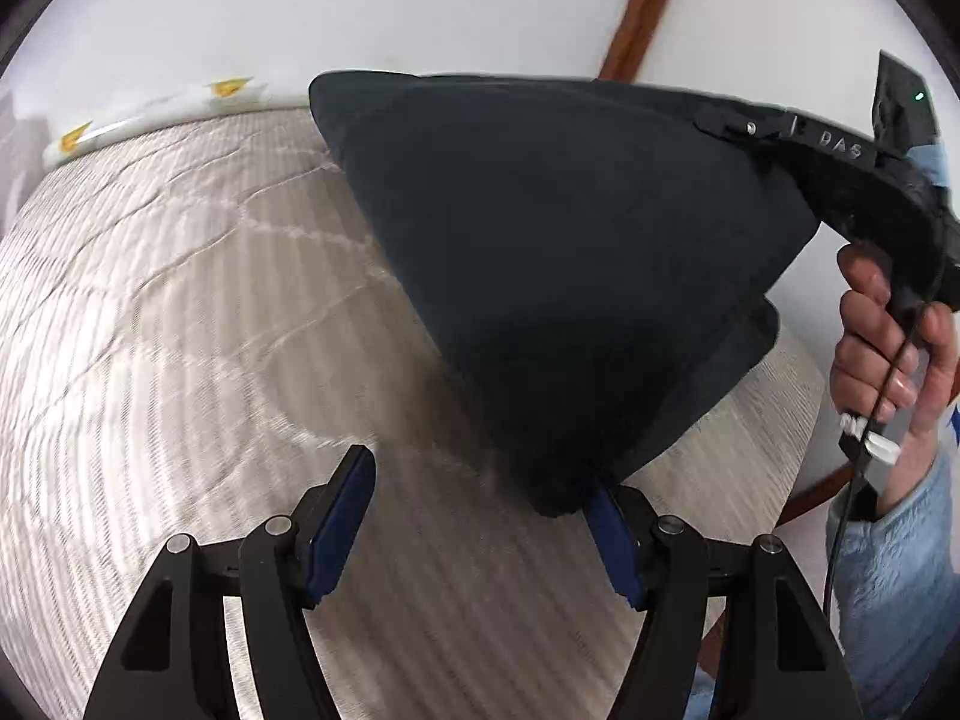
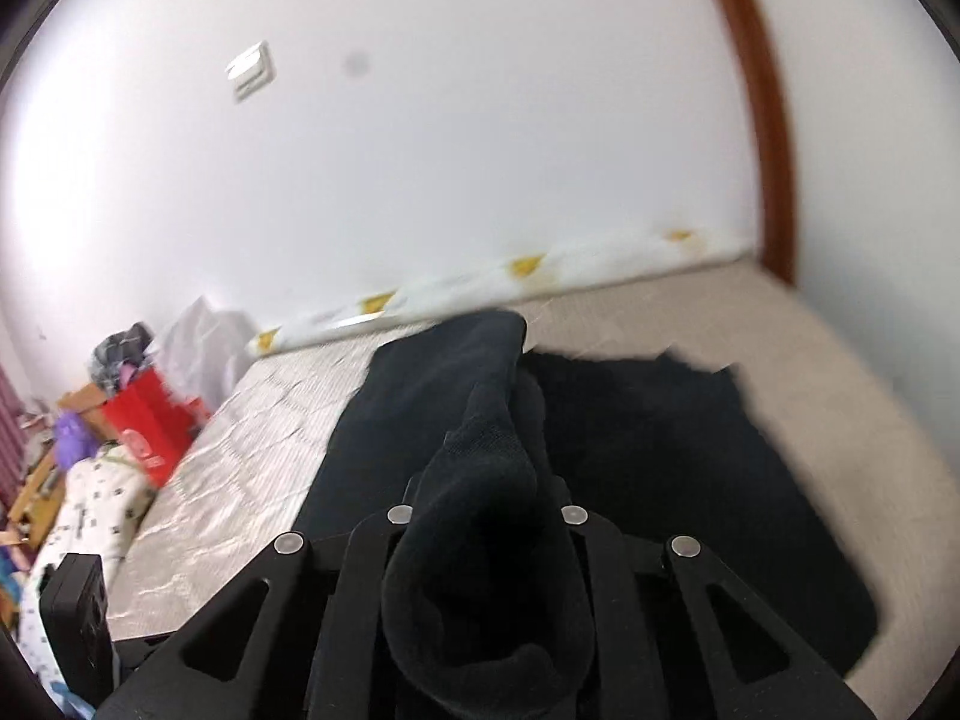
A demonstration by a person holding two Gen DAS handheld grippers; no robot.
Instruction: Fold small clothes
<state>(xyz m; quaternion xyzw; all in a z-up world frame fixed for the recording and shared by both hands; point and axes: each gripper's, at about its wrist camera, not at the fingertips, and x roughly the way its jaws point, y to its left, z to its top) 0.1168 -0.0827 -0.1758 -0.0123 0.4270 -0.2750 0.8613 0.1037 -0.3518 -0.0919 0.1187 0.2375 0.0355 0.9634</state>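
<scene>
Navy-blue pads line the left gripper (image 1: 480, 516), whose jaws stand spread wide with nothing between them; the lowest corner of the dark garment (image 1: 558, 276) sags just against the inner face of the right-hand pad (image 1: 606, 534) but is not pinched. In the right wrist view the right gripper (image 2: 480, 516) has its jaws pressed together on a bunched fold of the same dark garment (image 2: 480, 456), the cloth rolling back over the linkage toward the camera so that the pads themselves are hidden. Seen from the left wrist, the right gripper (image 1: 780, 132) holds the upper right corner of the cloth aloft, the person's hand (image 1: 888, 348) wrapped around its handle, and the fabric hangs from that corner as a broad triangle narrowing down to the point at the left jaws. The hanging axis thus runs from the raised right gripper, up and to the right, down to the left gripper, which is the nearer one to the free corner; I judge that closing on that corner calls only for a slight shift of the left jaws to their right, so the tip falls between the pads. Beyond lies the quilted beige mattress (image 1: 180, 312), on which more of the dark cloth appears to trail flat (image 2: 690, 420), then a white bolster with yellow marks (image 1: 150, 114) against the white wall (image 1: 360, 6).
</scene>
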